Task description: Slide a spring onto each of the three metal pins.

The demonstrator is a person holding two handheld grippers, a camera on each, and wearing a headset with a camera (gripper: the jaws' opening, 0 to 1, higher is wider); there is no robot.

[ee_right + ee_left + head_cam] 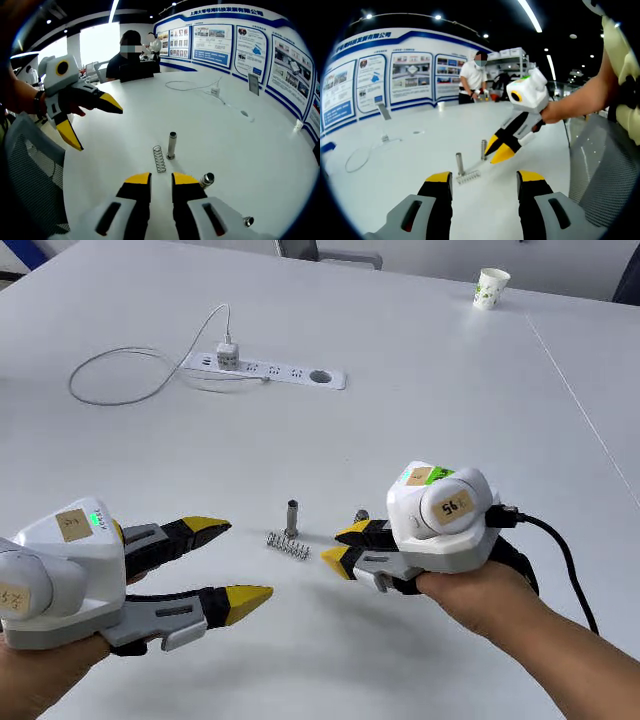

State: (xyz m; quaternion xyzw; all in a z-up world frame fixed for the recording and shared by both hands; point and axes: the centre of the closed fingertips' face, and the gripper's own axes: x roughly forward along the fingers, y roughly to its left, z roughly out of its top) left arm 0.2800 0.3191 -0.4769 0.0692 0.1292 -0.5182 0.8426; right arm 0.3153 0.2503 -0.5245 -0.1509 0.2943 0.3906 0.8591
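Closest to me in the head view is the left gripper (pixel 245 558), low at the left, its yellow-tipped jaws spread wide with nothing between them. Across from it the right gripper (pixel 333 545) points back toward it, jaws only a narrow gap apart and holding nothing.

Between the two sets of tips, on the white table (pixel 450 390), one pin (pixel 292 517) stands upright and bare. A spring (pixel 288 545) lies flat just beside its foot, on the side toward me, touching neither gripper. A second pin (pixel 361 514) shows as a small head just past the right gripper's upper jaw.

From the left gripper view I get that second pin (pixel 483 149) standing upright close behind the right gripper's tips (pixel 499 150), with the first pin (pixel 460 164) and the spring (pixel 468 176) nearer.

From the right gripper view I get the spring (pixel 159 158) lying left of the first pin (pixel 171 145), and the second pin (pixel 206 179) right beside my right jaw. It looks ribbed below its head; I cannot tell whether a spring sits on it. A third pin (pixel 246 220) shows small at the lower right.

Far back in the head view stands a paper cup (pixel 491 288); I cannot see into it. A power strip (pixel 265 370) carries one charger (pixel 228 353), its cable (pixel 110 380) looping left.
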